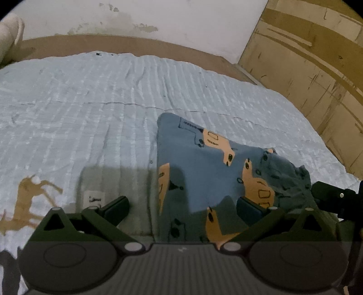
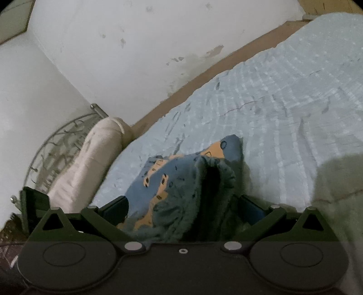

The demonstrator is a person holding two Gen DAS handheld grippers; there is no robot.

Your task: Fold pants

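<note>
Bedspread (image 1: 95, 109), pale blue w/ ribbed quilting, is covering the bed and serving as work surface; a brown bed frame (image 1: 127, 45) is running along its far edge, w/ a stained white wall (image 1: 140, 18) rising behind. A tan figure print (image 1: 29, 195) is showing on the bedspread, near side. Pants (image 1: 199, 172), blue w/ orange vehicle pattern, are lying bunched on the bedspread, well short of its far edge.

Left wrist view: left gripper (image 1: 182, 205) is hovering w/ jaws spread wide, nothing clamped; its right finger is sitting over the pants fabric, its left finger over a grey shadowed patch of bedspread beside the pants. Wooden wardrobe panels (image 1: 313, 63) are standing past the bedspread's right edge; only this view is showing them. A black part of the other tool (image 1: 333, 197) is entering at the right, next to the pants' crumpled end.

Right wrist view: right gripper (image 2: 182, 205) is also standing spread wide, w/ a raised fold of pants (image 2: 181, 181) lying between its fingers; contact w/ the pads cannot be told. Only this view is showing a cream bolster pillow (image 2: 95, 158) lying along the bedspread's edge, and a round metal wire ornament (image 2: 56, 154) leaning against the wall behind the pillow
</note>
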